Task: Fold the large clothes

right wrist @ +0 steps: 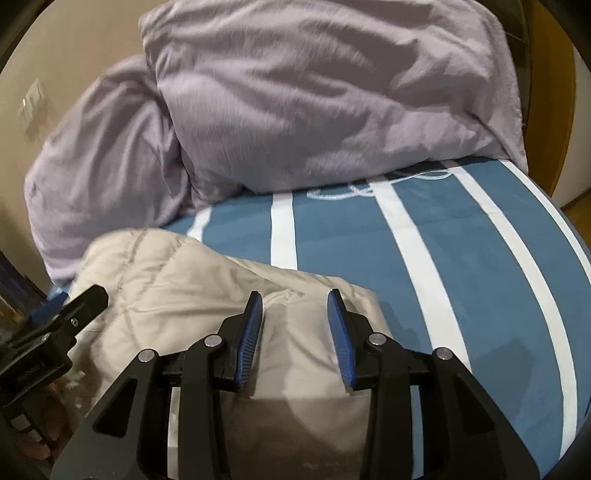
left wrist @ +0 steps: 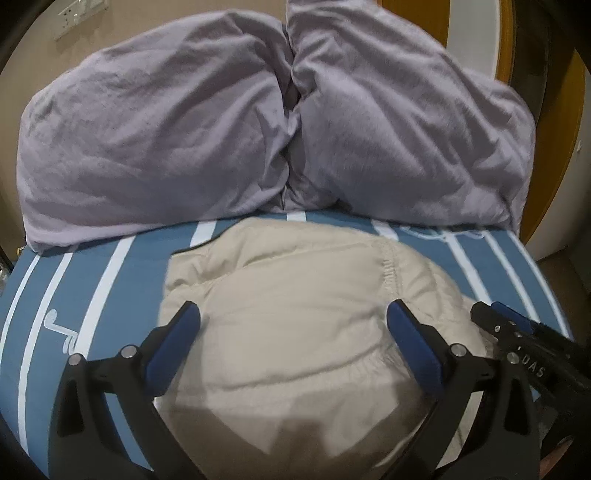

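Observation:
A beige padded garment (left wrist: 295, 280) lies bunched on the blue-and-white striped bed sheet (left wrist: 92, 295). My left gripper (left wrist: 293, 308) hovers over its middle, open wide, with nothing between the blue pads. In the right wrist view the garment (right wrist: 177, 280) fills the lower left. My right gripper (right wrist: 295, 295) stands partly open above the garment's right edge, the cloth lying under the gap and not pinched. Each gripper shows in the other's view: the right gripper (left wrist: 487, 310) at the garment's right side, the left gripper (right wrist: 92, 295) at its left.
A crumpled lavender duvet (left wrist: 166, 129) is heaped across the far end of the bed, also as the duvet (right wrist: 295, 92). Striped sheet (right wrist: 461, 258) lies bare to the right of the garment. A wall socket (left wrist: 79, 14) sits on the beige wall behind.

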`<state>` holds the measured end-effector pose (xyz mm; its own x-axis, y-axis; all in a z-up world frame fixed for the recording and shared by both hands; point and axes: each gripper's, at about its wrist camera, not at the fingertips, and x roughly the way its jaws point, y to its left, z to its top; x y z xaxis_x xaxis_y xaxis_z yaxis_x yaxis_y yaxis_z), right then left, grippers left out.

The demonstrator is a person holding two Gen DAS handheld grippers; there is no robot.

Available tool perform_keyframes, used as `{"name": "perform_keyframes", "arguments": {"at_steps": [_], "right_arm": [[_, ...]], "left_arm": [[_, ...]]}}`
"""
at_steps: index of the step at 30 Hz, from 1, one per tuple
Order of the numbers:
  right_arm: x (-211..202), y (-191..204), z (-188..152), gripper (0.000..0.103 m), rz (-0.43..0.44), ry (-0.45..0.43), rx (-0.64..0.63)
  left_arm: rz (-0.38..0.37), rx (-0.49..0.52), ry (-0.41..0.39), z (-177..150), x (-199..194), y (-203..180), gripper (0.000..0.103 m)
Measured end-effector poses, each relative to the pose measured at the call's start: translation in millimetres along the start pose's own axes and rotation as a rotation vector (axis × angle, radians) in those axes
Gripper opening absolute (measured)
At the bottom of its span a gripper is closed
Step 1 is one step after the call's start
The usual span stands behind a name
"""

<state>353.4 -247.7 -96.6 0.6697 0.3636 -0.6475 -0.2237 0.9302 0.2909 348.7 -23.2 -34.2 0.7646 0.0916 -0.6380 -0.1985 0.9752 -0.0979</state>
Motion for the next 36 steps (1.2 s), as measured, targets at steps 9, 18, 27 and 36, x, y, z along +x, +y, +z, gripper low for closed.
{"name": "perform_keyframes", "arguments": {"at_steps": [9, 18, 27, 36], "right_arm": [[1, 2, -10, 0.039, -0.027, -0.024, -0.048], [14, 1, -19, 0.040, -0.039, -0.032, -0.039], [20, 0, -21, 0.041, -0.035, -0.023, -0.031], [11, -2, -9, 0.054, -0.013, 0.049, -0.024]], "left_arm": [[0.032, -0.004, 0.006, -7, 4, 4, 0.101], [0.012, -0.017, -0.005, -13, 14, 5, 0.101], [0.011, -0.024, 0.000, -15, 19, 3, 0.101], [-0.020, -0.025, 0.067, -7, 1, 10, 0.101]]}}
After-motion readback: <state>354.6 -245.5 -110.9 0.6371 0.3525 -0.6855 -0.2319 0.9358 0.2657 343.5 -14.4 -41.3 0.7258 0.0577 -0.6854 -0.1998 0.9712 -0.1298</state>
